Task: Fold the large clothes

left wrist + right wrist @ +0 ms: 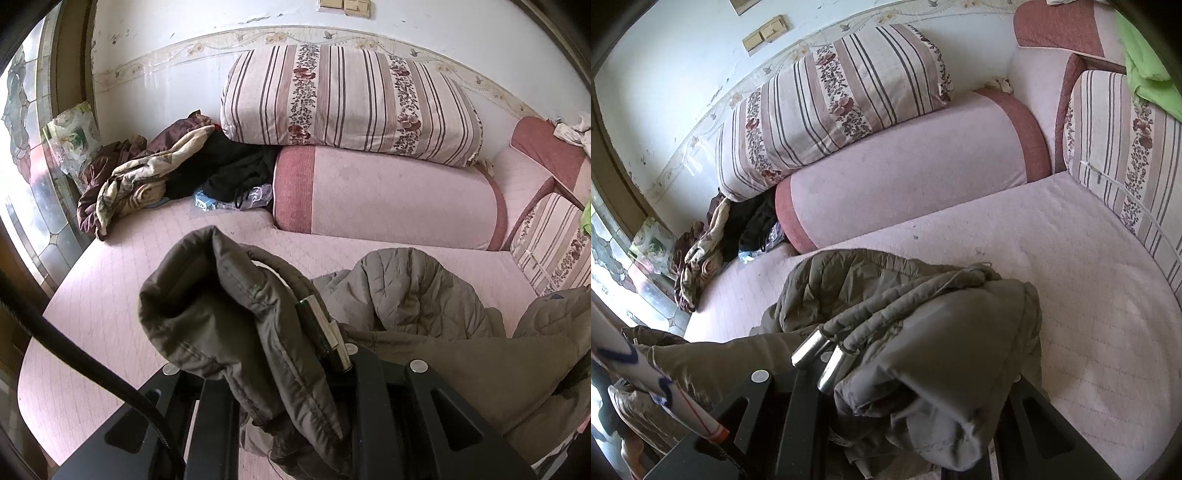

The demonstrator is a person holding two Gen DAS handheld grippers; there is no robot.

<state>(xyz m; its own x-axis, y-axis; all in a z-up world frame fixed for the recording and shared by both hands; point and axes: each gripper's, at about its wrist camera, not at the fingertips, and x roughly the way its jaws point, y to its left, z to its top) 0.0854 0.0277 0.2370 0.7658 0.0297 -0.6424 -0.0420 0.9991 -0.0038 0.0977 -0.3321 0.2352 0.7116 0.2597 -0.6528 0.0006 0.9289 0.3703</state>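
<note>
the left gripper (325, 332) is clamped shut on a padded edge of the olive jacket (424, 295); one finger (321, 325) shows against the cloth, the other is buried under the fold that drapes over it. that pinched part stands up off the pink mattress (110, 295) and flops leftward in the left view. from there the jacket runs off to the right as a slack span, with a rumpled hump lying on the mattress beyond it.

the right gripper (827, 354) is nearly closed on the jacket (886, 288) too, its metal fingertips (810, 347) close together with bunched seams and a drawstring-like ridge nipped at them, and a grey lining pocket sagging over the right side of the tool.

so the jacket's long axis seems to lie across, from one gripper to the other, with each holding one end of the same edge and the bulk resting ahead of both, toward the bolster (905, 166) and the striped pillow (831, 103). neither hand looks nearer. judging from this, the coming move turns on carrying both ends together forward over the bulk; uneven travel would skew the fold.
</note>
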